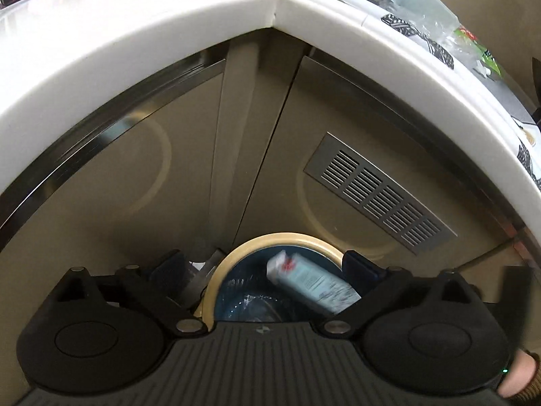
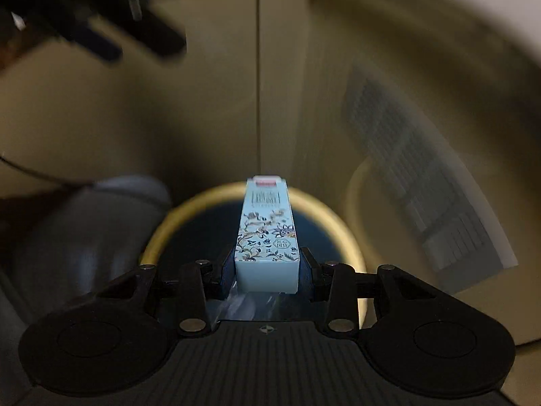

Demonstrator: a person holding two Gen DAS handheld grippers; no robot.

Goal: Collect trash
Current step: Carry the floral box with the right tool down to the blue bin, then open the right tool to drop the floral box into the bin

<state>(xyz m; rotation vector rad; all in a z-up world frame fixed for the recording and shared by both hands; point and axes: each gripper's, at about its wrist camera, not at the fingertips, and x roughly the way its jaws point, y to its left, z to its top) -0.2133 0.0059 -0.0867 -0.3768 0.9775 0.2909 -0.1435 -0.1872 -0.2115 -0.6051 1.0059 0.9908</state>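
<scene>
A round bin [image 1: 280, 238] with a cream rim and a dark blue liner stands on the floor under a counter corner. My left gripper [image 1: 263, 267] hangs over it, open wide with nothing between its pads. A blurred light-blue box [image 1: 311, 280] slants over the bin's mouth. In the right wrist view my right gripper [image 2: 267, 270] is shut on the near end of that floral light-blue box [image 2: 267, 223], which points out over the bin [image 2: 162, 233]. The left gripper [image 2: 142, 50] shows as a dark blur at the upper left. Clear plastic [image 1: 257, 304] lies inside the liner.
The white counter corner [image 1: 203, 23] overhangs the bin. Beige cabinet doors stand behind it, one with a metal vent grille [image 1: 378, 199]. Clear wrappers [image 1: 439, 30] lie on the counter at the upper right. A grey rounded object [image 2: 91, 223] stands left of the bin.
</scene>
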